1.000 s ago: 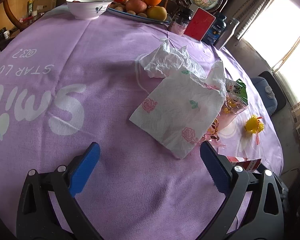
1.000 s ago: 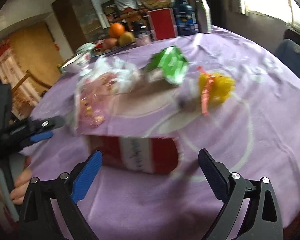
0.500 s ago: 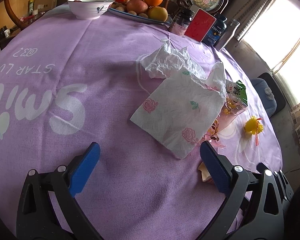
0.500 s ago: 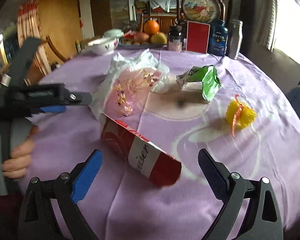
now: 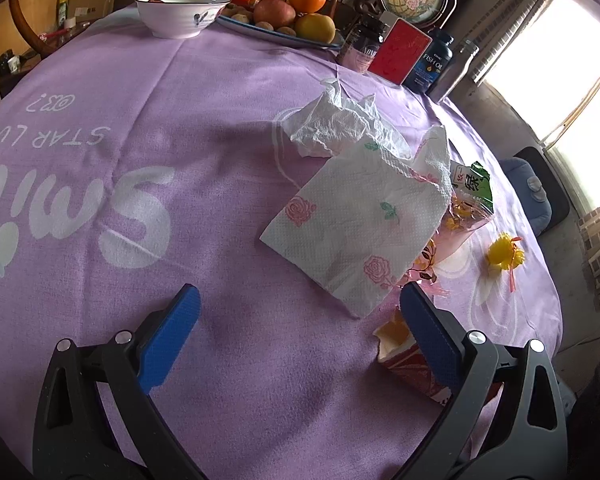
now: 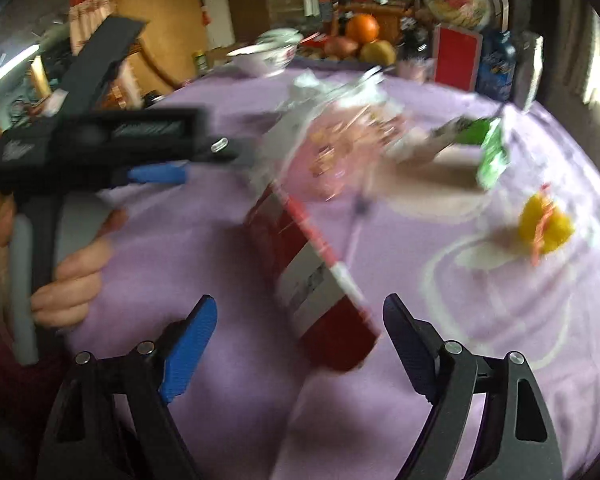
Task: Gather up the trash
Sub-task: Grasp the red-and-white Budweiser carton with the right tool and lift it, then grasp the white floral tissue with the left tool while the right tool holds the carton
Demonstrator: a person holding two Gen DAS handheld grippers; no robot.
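On purple cloth [image 5: 220, 80], boxy red carton [image 6: 312, 280]

Lilac woven cloth tablecloth [image 5: 228, 92]: matt, slightly coarse, white print. Flat rose-printed paper napkin [image 5: 356, 224]: dimpled, soft, matt. Crumpled white tissue [image 5: 332, 126]: creased paper. Red-and-white carton [image 6: 320, 280]: smooth card, slight sheen. Clear pink-printed plastic wrapper [image 5: 456, 224]: glossy. White glazed ceramic bowl [image 5: 180, 12]: shiny. Blue gripper pads [image 5: 168, 344]: ribbed, matt; black plastic arms.

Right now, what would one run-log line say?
left gripper: open, empty | right gripper: closing around red carton, pads not touching | floral napkin: on table
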